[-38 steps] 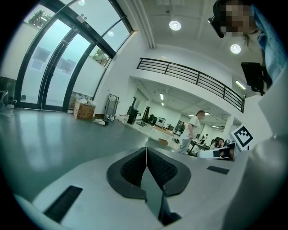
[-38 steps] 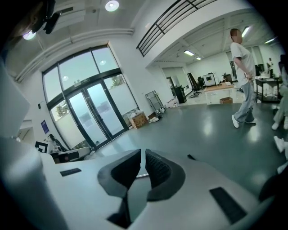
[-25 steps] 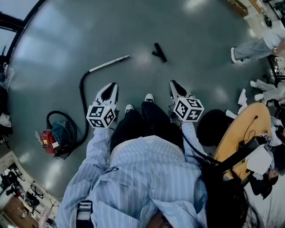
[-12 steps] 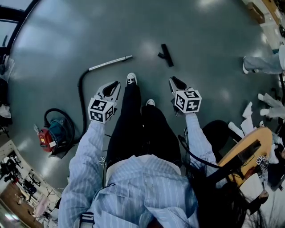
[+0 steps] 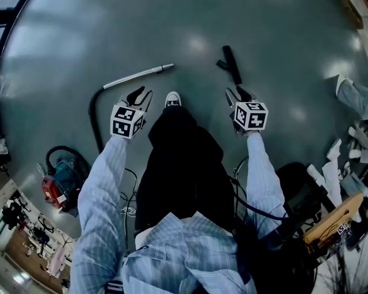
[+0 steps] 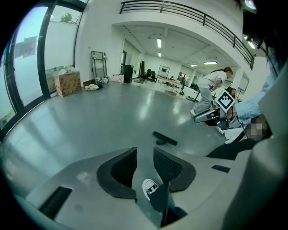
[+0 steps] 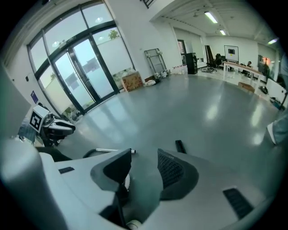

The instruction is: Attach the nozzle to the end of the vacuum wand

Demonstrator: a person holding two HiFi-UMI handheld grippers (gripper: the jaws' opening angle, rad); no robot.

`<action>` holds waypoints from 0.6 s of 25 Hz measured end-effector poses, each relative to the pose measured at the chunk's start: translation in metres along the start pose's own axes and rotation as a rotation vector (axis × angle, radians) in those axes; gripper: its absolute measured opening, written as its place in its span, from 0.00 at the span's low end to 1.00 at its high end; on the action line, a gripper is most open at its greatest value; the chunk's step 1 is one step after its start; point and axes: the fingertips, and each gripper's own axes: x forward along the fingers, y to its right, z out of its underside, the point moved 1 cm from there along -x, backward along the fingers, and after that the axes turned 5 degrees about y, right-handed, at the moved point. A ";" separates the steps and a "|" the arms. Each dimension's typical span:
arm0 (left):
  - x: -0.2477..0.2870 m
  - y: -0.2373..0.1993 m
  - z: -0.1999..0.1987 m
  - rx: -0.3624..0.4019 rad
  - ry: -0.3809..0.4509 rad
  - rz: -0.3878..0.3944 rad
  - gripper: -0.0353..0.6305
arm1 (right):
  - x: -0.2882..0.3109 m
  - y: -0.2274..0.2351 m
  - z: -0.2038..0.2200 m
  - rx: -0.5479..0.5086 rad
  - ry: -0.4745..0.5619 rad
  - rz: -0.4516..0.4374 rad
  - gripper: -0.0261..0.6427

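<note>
Wide, glossy grey-green floor (image 5: 63, 40) all around, with ceiling light glinting off it in pale patches. Far left, tall dark-framed glass doors (image 7: 74, 67) let daylight in. Near them, a brown cardboard box (image 7: 132, 81) and a metal trolley rack (image 7: 155, 60) stand against the white wall (image 6: 99, 27). Overhead are bright strip lights (image 6: 159, 43) and a dark balcony railing (image 6: 180, 10). Far back stand long white office desks (image 7: 238, 68). Near right, the edge of a light wooden tabletop (image 5: 336, 217).

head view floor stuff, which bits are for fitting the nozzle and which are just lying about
For the job:
- nozzle
- vacuum wand
- hose, running back from the wand
- vacuum cleaner

Just lying about:
- white clutter at the right edge
- wooden tabletop
- another person's shoe
</note>
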 end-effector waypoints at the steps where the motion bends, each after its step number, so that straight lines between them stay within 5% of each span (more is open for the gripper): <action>1: 0.020 -0.012 0.014 0.008 -0.014 -0.002 0.20 | 0.023 0.009 0.009 -0.018 -0.009 0.000 0.30; 8: 0.151 -0.082 0.111 0.065 -0.100 -0.009 0.23 | 0.163 0.089 0.076 -0.130 -0.087 0.049 0.41; 15: 0.248 -0.127 0.189 0.205 -0.145 0.007 0.29 | 0.241 0.169 0.112 -0.233 -0.058 0.130 0.44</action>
